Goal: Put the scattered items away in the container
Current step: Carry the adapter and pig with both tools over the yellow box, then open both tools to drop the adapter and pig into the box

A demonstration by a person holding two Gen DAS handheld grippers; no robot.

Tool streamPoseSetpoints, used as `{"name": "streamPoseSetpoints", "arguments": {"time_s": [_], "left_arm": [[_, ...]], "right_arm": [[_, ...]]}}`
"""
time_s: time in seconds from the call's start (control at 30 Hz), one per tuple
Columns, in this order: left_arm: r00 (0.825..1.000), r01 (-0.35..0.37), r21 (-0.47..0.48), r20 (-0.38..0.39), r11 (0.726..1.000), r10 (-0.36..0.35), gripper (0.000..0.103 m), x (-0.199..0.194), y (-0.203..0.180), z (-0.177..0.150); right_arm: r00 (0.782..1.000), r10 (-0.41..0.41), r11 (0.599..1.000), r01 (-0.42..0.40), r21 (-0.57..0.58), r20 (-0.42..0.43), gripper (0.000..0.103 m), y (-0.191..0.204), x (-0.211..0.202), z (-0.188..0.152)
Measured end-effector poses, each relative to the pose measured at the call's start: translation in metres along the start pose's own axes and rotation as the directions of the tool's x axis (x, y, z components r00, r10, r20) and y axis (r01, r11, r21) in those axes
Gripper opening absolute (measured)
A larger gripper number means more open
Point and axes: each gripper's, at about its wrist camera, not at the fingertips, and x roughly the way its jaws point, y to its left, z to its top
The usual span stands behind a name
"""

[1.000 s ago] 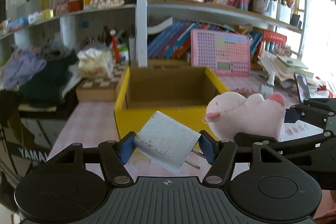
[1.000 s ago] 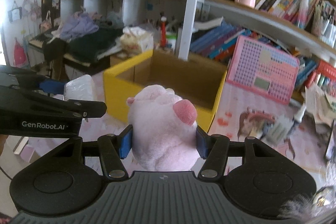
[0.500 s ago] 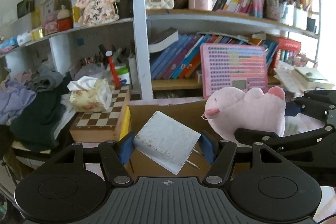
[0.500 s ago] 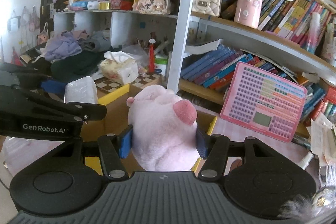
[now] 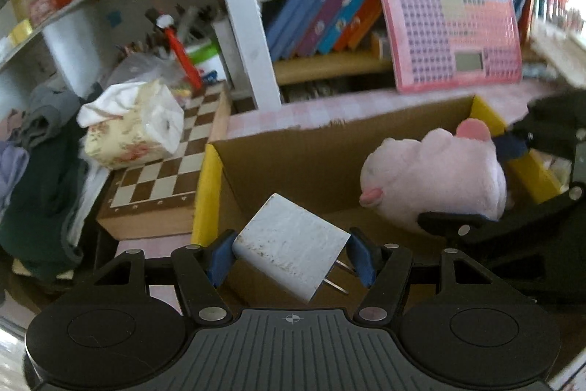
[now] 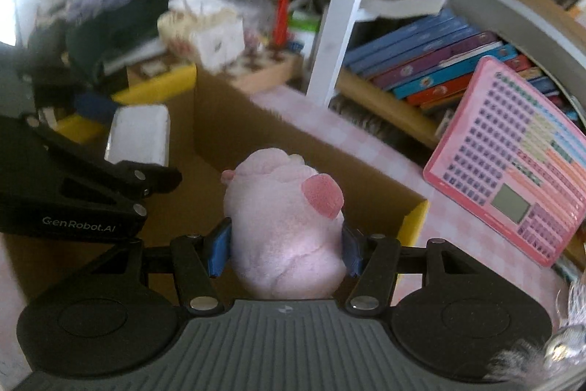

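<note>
Both tools are closed on cargo above the open yellow box (image 5: pixel 207 185): the left tool (image 5: pixel 293 257) pinches a white plug adapter (image 5: pixel 291 246) by its sides, prongs pointing down-right, and the right tool (image 6: pixel 285 250) squeezes a pink plush pig (image 6: pixel 284 229). Risk, as I judge it: the tools hang close together, so releasing at once could knock them together or bounce the adapter off the box wall onto the tabletop (image 6: pixel 370 149)

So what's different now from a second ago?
Both grippers moved forward and tipped down over the yellow box, so its brown inside now fills the views. Nothing was let go: the left gripper still pinches the white charger, the right gripper still squeezes the pink plush pig.
</note>
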Motion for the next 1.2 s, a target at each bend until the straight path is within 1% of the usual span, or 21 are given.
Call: {"name": "streamPoseSetpoints", "arguments": {"time_s": [0.1,0.23,0.33,0.53,0.6,0.63,0.67,0.77,0.8,0.93,1.07,1.2], "left_arm": [[0.999,0.009,0.038,-0.049,0.999,-0.008,0.065,0.014,-0.003,0.005],[0.996,0.017,0.085,-0.09,0.996,-0.009,0.065,0.023,-0.007,0.009],[0.993,0.0,0.122,-0.113,0.993,0.013,0.065,0.027,-0.013,0.009],[0.99,-0.024,0.144,-0.132,0.989,0.044,0.066,0.029,-0.015,0.01],[0.991,-0.03,0.141,-0.128,0.99,0.048,0.068,0.028,-0.014,0.01],[0.991,-0.032,0.137,-0.124,0.99,0.049,0.073,0.027,-0.014,0.01],[0.992,-0.033,0.129,-0.117,0.991,0.048,0.073,0.026,-0.013,0.01],[0.995,-0.028,0.099,-0.087,0.995,0.037,0.073,0.018,-0.009,0.009],[0.997,-0.03,0.09,-0.074,0.995,0.037,0.075,0.015,-0.008,0.009],[1.0,-0.028,0.051,-0.01,0.998,0.029,0.082,-0.005,-0.003,0.008],[0.998,-0.023,0.021,0.05,1.0,0.022,0.083,-0.029,0.001,0.007],[0.993,-0.026,0.004,0.111,1.0,0.025,0.084,-0.056,0.005,0.003]], "right_arm": [[0.998,0.003,0.999,-0.006,-0.049,-0.061,0.057,-0.001,0.015,0.005],[0.991,0.024,0.995,-0.037,-0.094,-0.132,0.058,0.004,0.025,0.009],[0.99,0.014,0.991,-0.033,-0.133,-0.143,0.058,0.008,0.026,0.009],[0.99,-0.004,0.988,-0.018,-0.154,-0.141,0.062,0.011,0.026,0.009],[0.992,-0.019,0.987,-0.002,-0.163,-0.128,0.072,0.013,0.025,0.009],[0.992,-0.022,0.986,0.002,-0.165,-0.122,0.075,0.013,0.024,0.01],[0.993,-0.025,0.986,0.006,-0.166,-0.113,0.079,0.013,0.022,0.01],[0.996,-0.044,0.988,0.032,-0.151,-0.073,0.084,0.012,0.016,0.009],[0.997,-0.047,0.989,0.038,-0.142,-0.062,0.086,0.011,0.013,0.009],[0.999,-0.052,0.992,0.051,-0.117,-0.009,0.087,0.008,-0.007,0.01],[0.997,-0.06,0.994,0.063,-0.084,0.044,0.09,0.007,-0.032,0.011],[0.993,-0.071,0.996,0.076,-0.052,0.094,0.091,0.012,-0.058,0.011]]}}
